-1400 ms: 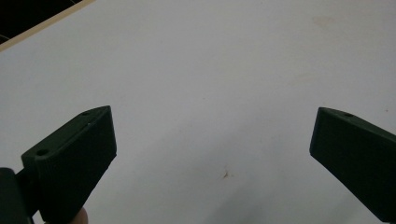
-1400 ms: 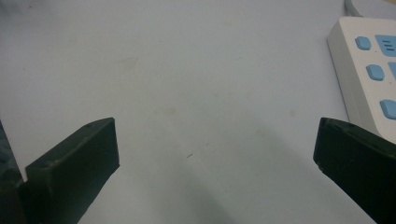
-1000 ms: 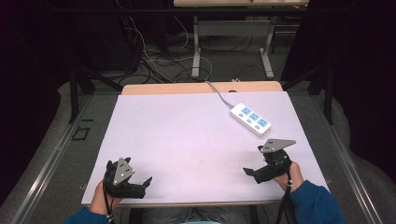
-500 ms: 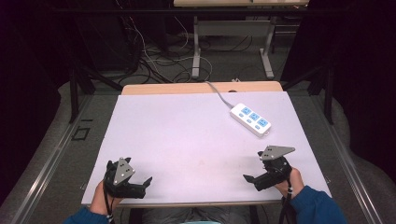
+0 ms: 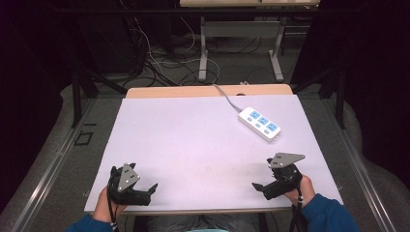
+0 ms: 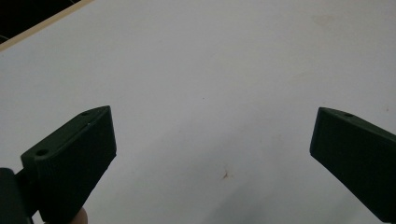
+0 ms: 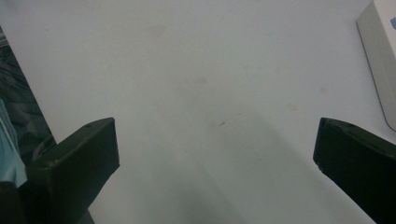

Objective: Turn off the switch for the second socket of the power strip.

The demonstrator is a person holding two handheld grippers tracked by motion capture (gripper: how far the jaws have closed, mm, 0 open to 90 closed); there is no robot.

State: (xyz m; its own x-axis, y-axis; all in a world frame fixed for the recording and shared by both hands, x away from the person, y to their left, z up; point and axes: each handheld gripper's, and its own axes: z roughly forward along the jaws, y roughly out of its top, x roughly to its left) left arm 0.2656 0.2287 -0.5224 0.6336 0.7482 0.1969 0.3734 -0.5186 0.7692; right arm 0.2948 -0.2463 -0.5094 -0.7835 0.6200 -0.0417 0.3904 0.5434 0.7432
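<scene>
While the high view looks down on the flat white rectangular surface point(image 5: 193, 140), a white plastic power strip with three blue socket faces point(image 5: 259, 123) lies on it toward the far right, angled, its pale cable point(image 5: 227, 97) running off over the far edge. The left gripper point(image 5: 151, 188), black with a grey three-cornered plate on top, sits at the near left corner, well apart from the power strip, held in the person's left hand point(image 5: 104, 208); its fingers stand spread with nothing between them. The right gripper point(image 5: 257, 187), also black with a grey plate, rests near the front edge, nearer than the power strip and apart from it, held by the right hand point(image 5: 297, 193) in a blue sleeve point(image 5: 321, 215); its fingers are likewise parted and empty.

In the left gripper view, the two black fingers point(image 6: 74, 161) rise wide apart over bare white surface marked by a small brown speck point(image 6: 225, 174).

In the right gripper view, the fingers point(image 7: 77, 163) are spread wide over the surface, and a corner of the power strip point(image 7: 380, 56) shows at the upper right edge, beyond the right-hand finger.
</scene>
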